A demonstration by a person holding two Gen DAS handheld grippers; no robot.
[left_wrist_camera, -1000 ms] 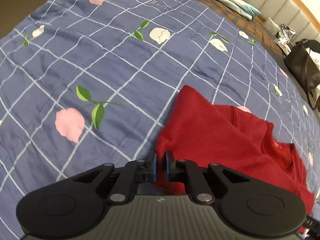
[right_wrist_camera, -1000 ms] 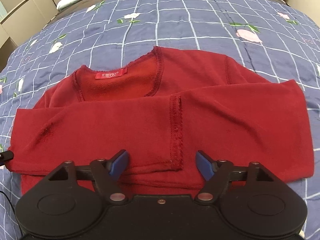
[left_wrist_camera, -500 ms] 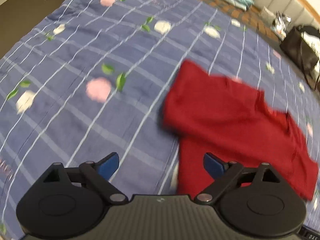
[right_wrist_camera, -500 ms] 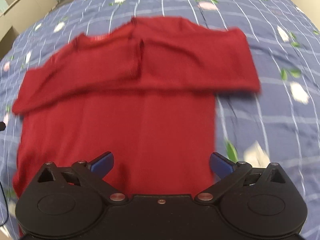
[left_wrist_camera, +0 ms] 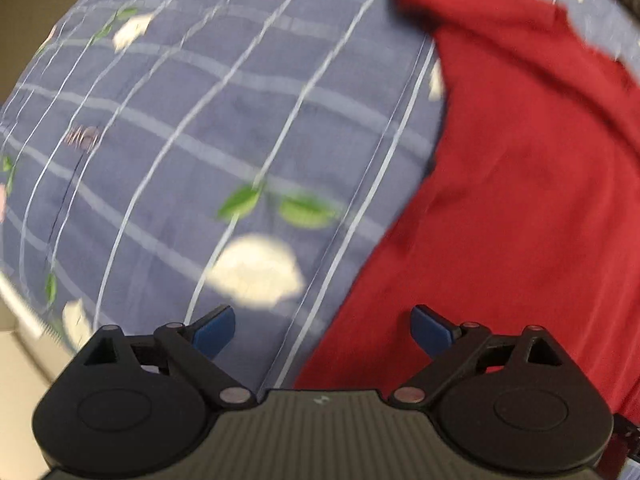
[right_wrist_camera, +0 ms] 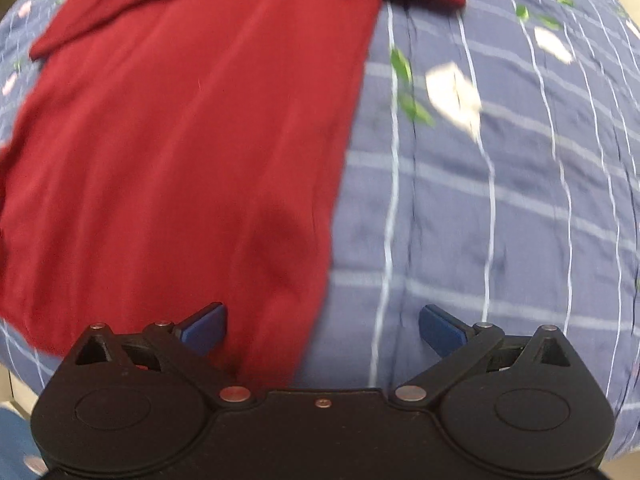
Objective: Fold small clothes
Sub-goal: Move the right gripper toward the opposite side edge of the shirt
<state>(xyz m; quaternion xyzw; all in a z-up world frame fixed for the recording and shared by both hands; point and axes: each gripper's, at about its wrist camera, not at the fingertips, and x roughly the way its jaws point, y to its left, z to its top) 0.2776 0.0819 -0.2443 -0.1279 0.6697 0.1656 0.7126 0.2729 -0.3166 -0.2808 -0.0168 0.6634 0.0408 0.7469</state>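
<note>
Gaping wide, the left gripper (left_wrist_camera: 322, 326) holds nothing; its blue fingertips (left_wrist_camera: 214, 327) stand far apart, one over the quilt and the other over the lower left corner of the red top (left_wrist_camera: 520, 184). The right gripper (right_wrist_camera: 323, 323) is spread just as wide and is also empty, with its left fingertip over the red cloth and its right one over bare quilt, so the garment's lower right side edge runs up between them. The top lies flat on the blue checked quilt (right_wrist_camera: 500, 200), its sleeves folded across the upper part at the far end. Open quilt stretches away on the outer side of each gripper, printed with white and pink flowers and green leaves. Both views are blurred.
</note>
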